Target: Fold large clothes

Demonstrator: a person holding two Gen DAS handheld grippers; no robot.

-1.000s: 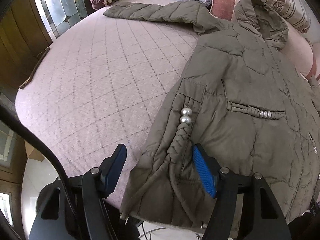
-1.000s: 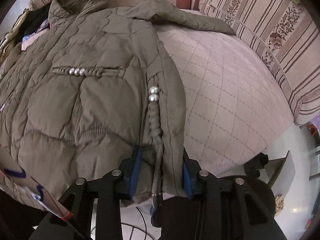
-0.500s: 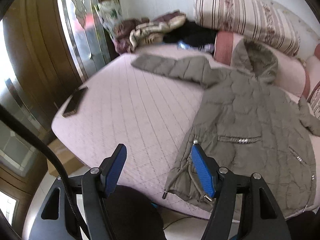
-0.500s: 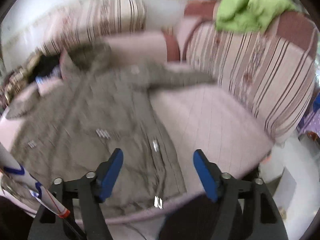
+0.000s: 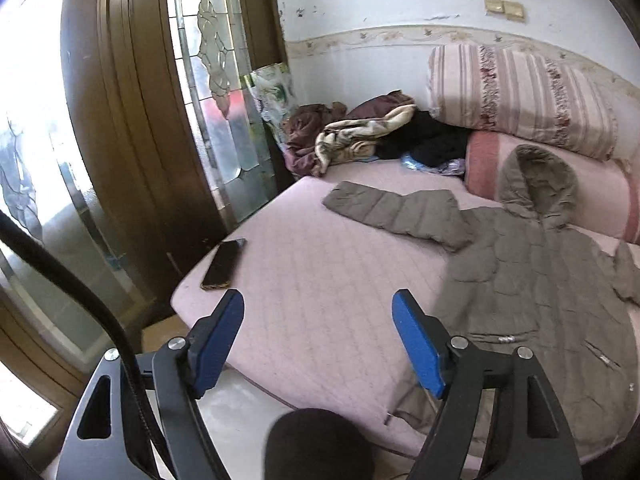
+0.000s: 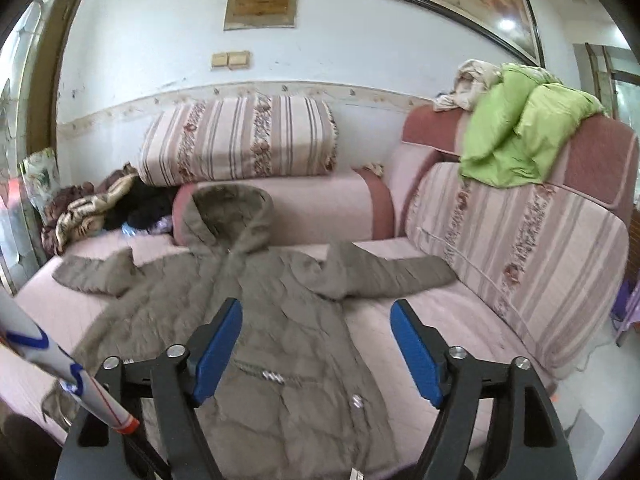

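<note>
An olive quilted hooded coat (image 6: 280, 320) lies spread flat on the pink bed, front up, hood toward the bolsters and both sleeves stretched out sideways. In the left wrist view the coat (image 5: 540, 280) fills the right side, one sleeve reaching left. My left gripper (image 5: 318, 340) hangs above the bed's near edge, left of the coat's hem, its jaws opening with nothing between them. My right gripper (image 6: 316, 344) is raised over the coat's lower right part, its jaws also opening wider, holding nothing.
A dark phone (image 5: 223, 264) lies near the bed's left corner. A pile of clothes (image 5: 360, 136) sits at the back left by a glass door (image 5: 212, 100). Striped bolsters (image 6: 240, 140) line the wall; a green quilt (image 6: 520, 128) drapes the sofa back (image 6: 520, 248).
Both grippers let go of the coat's hem corners and rose back from the bed, tilting up. The right jaws went from shut on the hem to wide apart.
</note>
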